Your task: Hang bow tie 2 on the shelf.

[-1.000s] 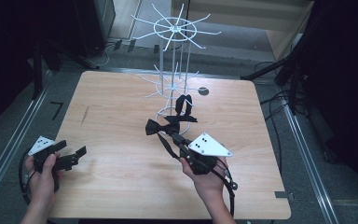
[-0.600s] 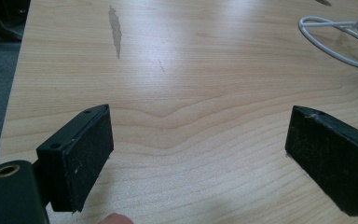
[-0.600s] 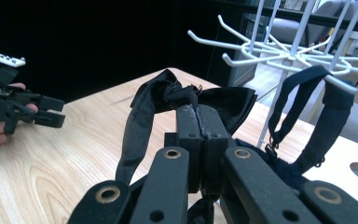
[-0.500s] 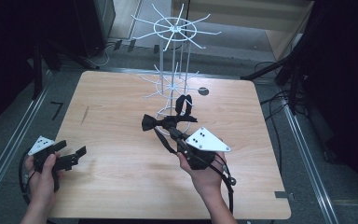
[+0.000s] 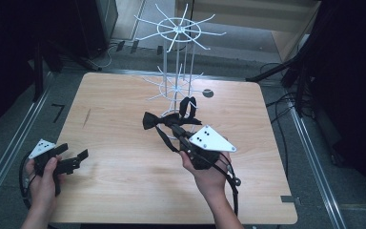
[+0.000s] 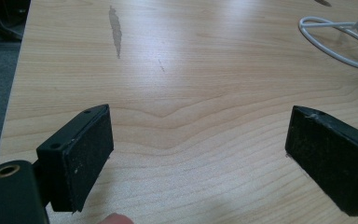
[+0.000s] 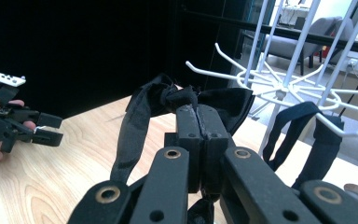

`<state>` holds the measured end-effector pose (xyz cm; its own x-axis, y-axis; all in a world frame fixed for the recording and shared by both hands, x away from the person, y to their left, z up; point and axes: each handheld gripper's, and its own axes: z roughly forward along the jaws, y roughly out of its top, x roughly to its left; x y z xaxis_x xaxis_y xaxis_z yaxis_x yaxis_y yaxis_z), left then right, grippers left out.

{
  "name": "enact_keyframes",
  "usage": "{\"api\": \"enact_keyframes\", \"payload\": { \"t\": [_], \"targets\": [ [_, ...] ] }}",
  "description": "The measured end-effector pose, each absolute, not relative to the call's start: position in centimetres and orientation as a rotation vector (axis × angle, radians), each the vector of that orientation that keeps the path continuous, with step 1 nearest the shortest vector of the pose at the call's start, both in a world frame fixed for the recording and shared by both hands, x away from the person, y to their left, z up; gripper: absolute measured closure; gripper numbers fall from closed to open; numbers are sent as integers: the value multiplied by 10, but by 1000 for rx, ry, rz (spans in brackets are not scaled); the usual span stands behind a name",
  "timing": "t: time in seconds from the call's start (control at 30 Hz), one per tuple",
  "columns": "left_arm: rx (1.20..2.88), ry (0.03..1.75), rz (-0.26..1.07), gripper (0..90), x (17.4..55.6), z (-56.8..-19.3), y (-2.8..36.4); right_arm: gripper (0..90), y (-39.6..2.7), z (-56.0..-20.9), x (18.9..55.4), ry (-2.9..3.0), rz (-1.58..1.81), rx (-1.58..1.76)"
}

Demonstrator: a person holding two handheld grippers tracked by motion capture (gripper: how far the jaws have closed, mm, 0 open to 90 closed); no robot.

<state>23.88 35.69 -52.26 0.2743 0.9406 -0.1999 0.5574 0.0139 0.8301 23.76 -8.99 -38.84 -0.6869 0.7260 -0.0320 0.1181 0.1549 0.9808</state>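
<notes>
The right hand-held gripper (image 5: 169,128), raised over the middle of the tabletop (image 5: 124,186), has its jaws closed on a black bow tie (image 5: 153,120); in the right gripper view the pads (image 7: 189,122) meet with the knot (image 7: 179,97) just above their tips. The bow lies just short of the white wire rack (image 5: 178,67), which stands near the tabletop's far edge. A second black strap (image 5: 188,106) already hangs from a lower hook (image 7: 338,127) of that rack. The left hand-held gripper (image 5: 71,156) rests near the tabletop's near left corner, jaws wide apart with nothing between them; its own view shows both pads (image 6: 86,158) over bare wood.

Risks, as judged from this position:
- The grip appears to sit on a narrow part beside the knot. A pull against a hook could draw the fabric out of the pads and let the tie drop.
- The neck band (image 7: 129,135) hangs slack below the jaws. It may snag on a lower hook or on the hung strap, and could drag that strap off.
- The hooks are thin and close together. The loop may miss its hook or catch a neighbouring one.
- The rack looks light. A sideways push from the gripper could turn or tip it, and the left gripper is well away from it.
</notes>
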Motion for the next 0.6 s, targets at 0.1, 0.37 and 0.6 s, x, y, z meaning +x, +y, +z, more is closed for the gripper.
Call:
{"api": "enact_keyframes", "payload": {
  "t": [0.1, 0.37, 0.6],
  "targets": [
    [1655, 1395, 544, 83, 239, -523, 357, 900, -89, -386, 239, 1922, 1572, 794],
    [1650, 1396, 543, 83, 239, -523, 357, 900, -87, -381, 244, 1918, 1572, 798],
    [1652, 1397, 545, 83, 239, -523, 357, 900, -87, -376, 248, 1903, 1577, 790]
  ]
}}
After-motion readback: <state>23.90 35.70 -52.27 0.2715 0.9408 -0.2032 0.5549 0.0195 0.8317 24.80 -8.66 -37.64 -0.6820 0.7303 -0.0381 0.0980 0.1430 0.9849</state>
